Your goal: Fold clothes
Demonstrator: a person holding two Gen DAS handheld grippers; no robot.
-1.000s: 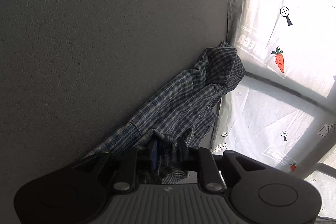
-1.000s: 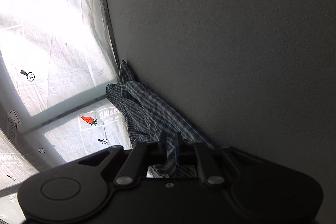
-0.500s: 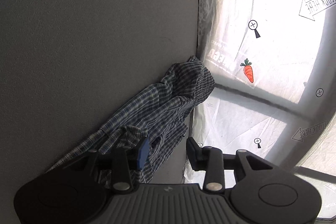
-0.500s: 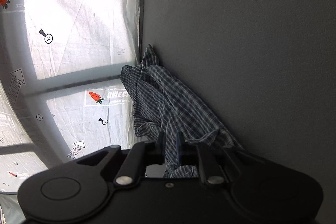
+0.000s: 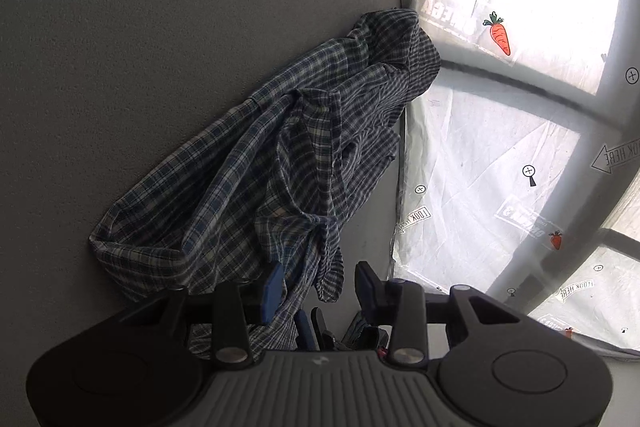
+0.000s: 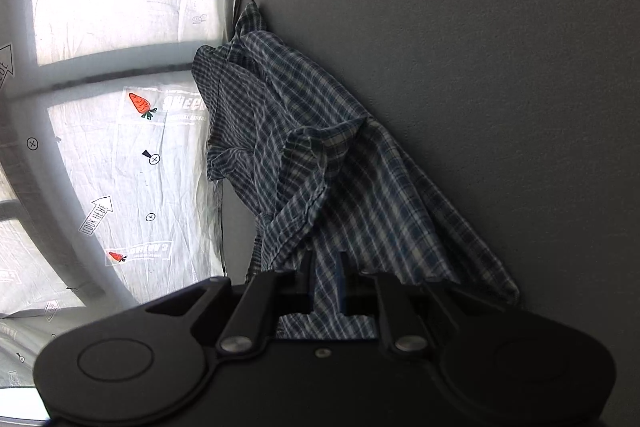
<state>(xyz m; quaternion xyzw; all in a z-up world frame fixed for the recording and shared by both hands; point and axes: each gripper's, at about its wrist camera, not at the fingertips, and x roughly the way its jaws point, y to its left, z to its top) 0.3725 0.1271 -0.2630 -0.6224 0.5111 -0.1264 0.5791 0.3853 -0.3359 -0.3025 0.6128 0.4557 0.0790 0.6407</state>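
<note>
Left claw spread apart, pinching nothing; checked shirt draped between and past its fingers, bunched on the grey counter by the far edge, beside plastic sheeting printed with carrots. From the right wrist: right claw nearly closed, clamped on a fold of the same shirt, fabric rumpled and twisted. No neat fold visible; likely early on, with spreading flat and every fold left.

My blue-and-white checked shirt is bunched and creased, stretched in loose folds across the grey surface. Its far end reaches the surface's edge, and its near end gathers up at my gripper.
</note>
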